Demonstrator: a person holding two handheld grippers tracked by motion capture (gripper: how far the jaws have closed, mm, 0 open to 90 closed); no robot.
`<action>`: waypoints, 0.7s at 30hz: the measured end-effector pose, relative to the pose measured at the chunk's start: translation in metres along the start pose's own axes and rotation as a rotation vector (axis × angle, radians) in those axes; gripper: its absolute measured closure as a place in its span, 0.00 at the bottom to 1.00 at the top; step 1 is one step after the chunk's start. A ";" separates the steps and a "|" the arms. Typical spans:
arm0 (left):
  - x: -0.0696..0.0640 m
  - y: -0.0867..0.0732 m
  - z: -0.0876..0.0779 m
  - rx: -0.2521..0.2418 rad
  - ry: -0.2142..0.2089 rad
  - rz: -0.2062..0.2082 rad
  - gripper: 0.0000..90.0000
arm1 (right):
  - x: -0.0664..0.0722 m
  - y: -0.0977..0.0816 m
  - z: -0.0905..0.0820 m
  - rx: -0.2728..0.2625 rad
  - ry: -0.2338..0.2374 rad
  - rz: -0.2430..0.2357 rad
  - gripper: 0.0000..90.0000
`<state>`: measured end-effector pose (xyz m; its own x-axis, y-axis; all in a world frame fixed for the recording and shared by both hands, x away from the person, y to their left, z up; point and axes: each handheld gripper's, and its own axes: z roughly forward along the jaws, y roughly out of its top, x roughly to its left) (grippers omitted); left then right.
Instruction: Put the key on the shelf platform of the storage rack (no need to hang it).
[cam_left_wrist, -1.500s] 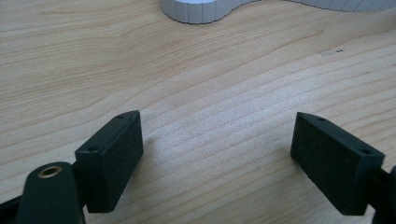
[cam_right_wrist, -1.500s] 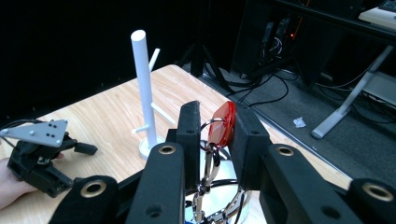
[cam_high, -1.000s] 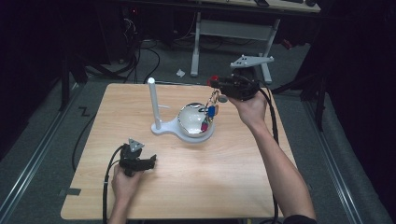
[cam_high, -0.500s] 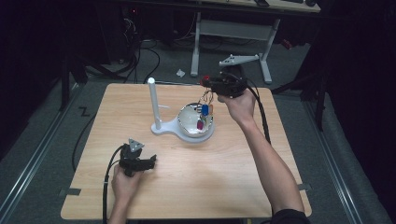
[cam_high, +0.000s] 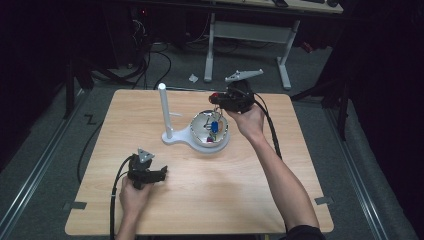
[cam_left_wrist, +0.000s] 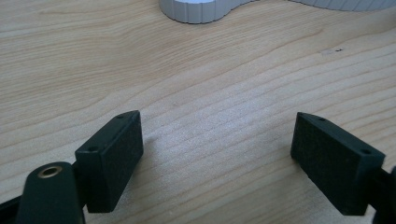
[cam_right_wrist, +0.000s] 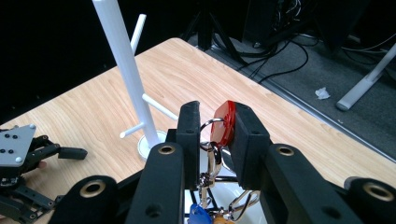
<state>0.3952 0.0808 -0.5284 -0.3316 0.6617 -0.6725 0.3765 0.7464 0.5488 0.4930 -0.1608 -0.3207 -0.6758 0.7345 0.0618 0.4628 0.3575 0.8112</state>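
One shallow round dish (cam_high: 202, 131), white-rimmed with a shiny inner surface, is seen near the middle of the light wooden table (cam_high: 250, 200), joined by a white base to a tall white post (cam_high: 164, 110) standing just to its left. Three short pegs can be counted on that post in the right gripper view, two low on its shaft and one higher up behind it. Over the dish a bunch of keys and metal rings (cam_high: 215, 124) is held, hanging from the right gripper (cam_high: 216, 98); whether its lowest part touches the dish cannot be told. Within the bunch one red fob (cam_right_wrist: 223, 122), one blue tag (cam_right_wrist: 200, 217) and several silver rings (cam_right_wrist: 212, 161) are seen, the exact ring count being unclear.

Two grippers are in view, one per hand. The right gripper is held at the far side of the dish, raised above the table, with the right forearm (cam_high: 285, 175) stretched forward from the near right edge. Its jaws are clenched on the red fob, with the rings and blue tag dangling below them.

The left gripper (cam_high: 161, 174) is rested low on the table at the near left, well apart from the dish, gripped by the left hand (cam_high: 131, 192). Its jaws are spread wide, nothing between them but bare wood.
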 end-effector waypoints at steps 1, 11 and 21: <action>0.000 0.000 0.000 -0.002 -0.001 0.004 0.19 | 0.000 0.000 0.000 0.000 0.000 0.000 0.84; -0.001 0.000 0.000 0.003 0.004 -0.015 0.19 | 0.003 -0.012 0.015 0.039 0.019 -0.002 0.84; -0.001 0.000 0.000 0.002 0.005 -0.015 0.19 | 0.003 -0.024 0.028 0.076 0.029 0.003 0.84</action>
<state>0.3950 0.0800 -0.5278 -0.3418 0.6505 -0.6783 0.3735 0.7563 0.5372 0.4961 -0.1515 -0.3559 -0.6905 0.7187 0.0820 0.5061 0.3991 0.7646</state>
